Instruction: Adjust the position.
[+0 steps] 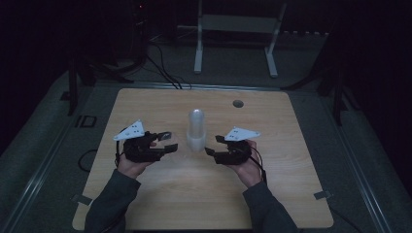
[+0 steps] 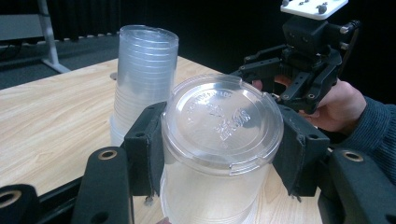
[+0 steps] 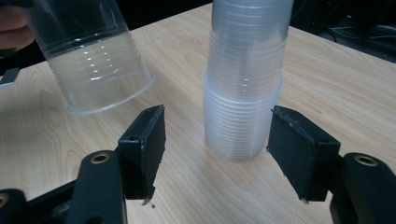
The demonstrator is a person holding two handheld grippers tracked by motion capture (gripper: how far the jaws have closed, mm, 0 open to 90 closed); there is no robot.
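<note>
Left tool (image 2: 219,154) clamps one clear ribbed plastic cup (image 2: 219,140), separated from the upside-down clear cup stack (image 3: 245,79); right tool (image 3: 217,149) waits, jaws apart, before the stack on the wooden counter (image 1: 160,199).

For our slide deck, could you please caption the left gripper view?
Left gripper clamps an upside-down clear plastic cup beside the stack of cups; right gripper waits opposite.

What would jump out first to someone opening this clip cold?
A tall stack of clear cups stands upside down mid-table, between both grippers. The left gripper clamps a single clear cup, bottom toward its camera. The right gripper is open, jaws either side of the stack but apart from it.
</note>
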